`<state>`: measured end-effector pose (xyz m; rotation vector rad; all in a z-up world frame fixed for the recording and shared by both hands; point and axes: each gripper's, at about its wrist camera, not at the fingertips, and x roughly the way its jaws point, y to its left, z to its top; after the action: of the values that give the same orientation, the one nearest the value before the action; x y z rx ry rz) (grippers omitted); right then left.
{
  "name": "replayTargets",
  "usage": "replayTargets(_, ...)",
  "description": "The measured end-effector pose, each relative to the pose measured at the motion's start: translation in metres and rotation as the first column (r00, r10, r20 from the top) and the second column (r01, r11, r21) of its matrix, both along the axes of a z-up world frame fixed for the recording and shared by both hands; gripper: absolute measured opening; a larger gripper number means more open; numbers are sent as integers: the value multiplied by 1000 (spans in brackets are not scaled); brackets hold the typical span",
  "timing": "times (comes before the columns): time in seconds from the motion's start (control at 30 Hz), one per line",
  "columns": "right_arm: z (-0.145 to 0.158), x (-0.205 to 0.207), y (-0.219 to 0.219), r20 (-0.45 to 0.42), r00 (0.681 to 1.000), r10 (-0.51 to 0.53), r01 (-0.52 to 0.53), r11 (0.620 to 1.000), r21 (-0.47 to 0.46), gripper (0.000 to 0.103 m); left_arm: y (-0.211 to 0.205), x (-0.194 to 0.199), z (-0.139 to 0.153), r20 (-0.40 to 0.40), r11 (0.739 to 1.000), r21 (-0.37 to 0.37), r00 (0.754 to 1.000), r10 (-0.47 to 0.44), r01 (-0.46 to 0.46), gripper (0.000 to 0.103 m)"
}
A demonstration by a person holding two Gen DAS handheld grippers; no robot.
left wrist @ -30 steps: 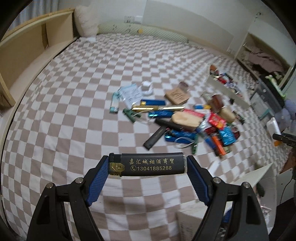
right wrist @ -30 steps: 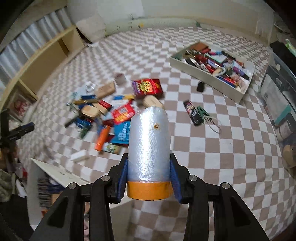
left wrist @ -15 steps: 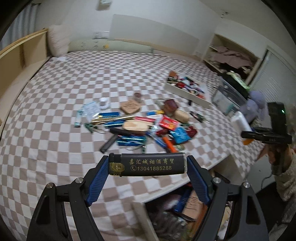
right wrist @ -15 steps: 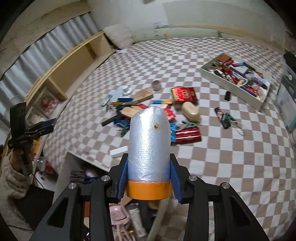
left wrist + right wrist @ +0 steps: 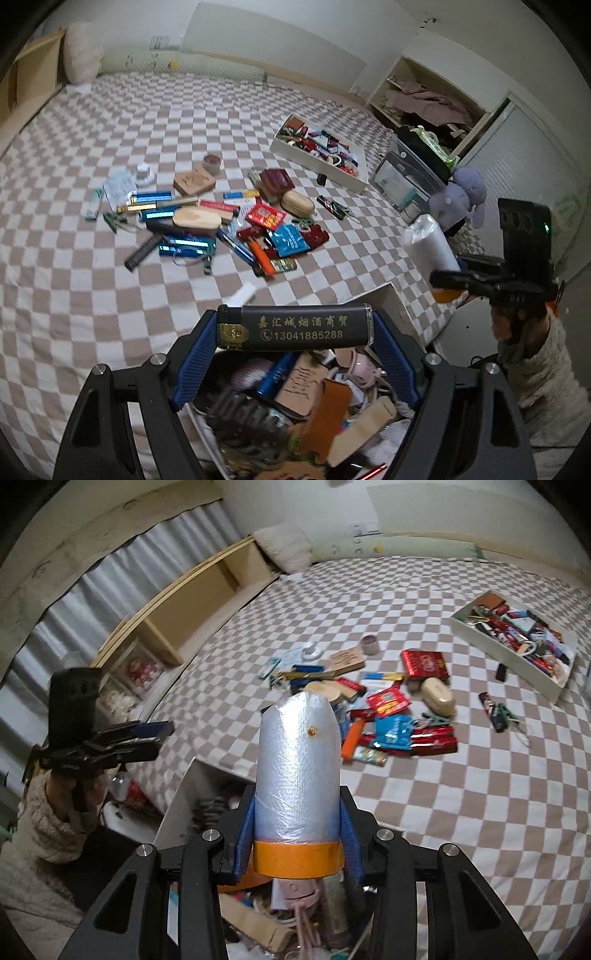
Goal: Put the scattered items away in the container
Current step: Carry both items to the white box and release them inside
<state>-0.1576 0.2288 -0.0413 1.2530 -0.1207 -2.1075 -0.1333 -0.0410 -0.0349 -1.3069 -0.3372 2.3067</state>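
Note:
My left gripper (image 5: pixel 295 328) is shut on a black lighter (image 5: pixel 295 327) with gold lettering, held crosswise above a white box (image 5: pixel 397 299) full of mixed items beside the bed. My right gripper (image 5: pixel 297 812) is shut on a clear plastic bag roll (image 5: pixel 298 771) with an orange band, upright above the same box (image 5: pixel 177 801). The roll also shows in the left wrist view (image 5: pixel 428 243). Scattered items (image 5: pixel 229 221) lie in a pile on the checkered bed.
A second white tray (image 5: pixel 325 162) full of small items sits on the bed's far right. A wooden shelf (image 5: pixel 184 602) runs along the bed's left side. A storage bin and plush toy (image 5: pixel 458 192) stand to the right of the bed.
Both grippers have drawn back from the bed and now hang over the white box at the bed's edge, each still holding its item.

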Motion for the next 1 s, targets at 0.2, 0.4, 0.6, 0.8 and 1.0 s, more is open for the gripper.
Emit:
replayTargets(0.2,-10,5,-8,36,998,45,-45,999,0,42,3,-3,-18,135,997,58,990,49,-57,82)
replayTargets(0.4,-20,8,-10,79,994,70,-72,997,27,42,8,-5,-44,268,993,65,960,80,-101,82)
replayTargets(0.6,-30,12,-12,112,989,94,-99,994,46,42,17,-9,-59,318,994,40,945,83,-100,82)
replayTargets(0.8,-37,12,-18,135,983,122,-131,990,61,42,24,-11,-73,360,994,7,928,100,-110,82)
replayTargets(1.0,-49,14,-27,163,975,154,-170,981,88,42,18,-16,-85,398,984,-16,901,171,-179,85)
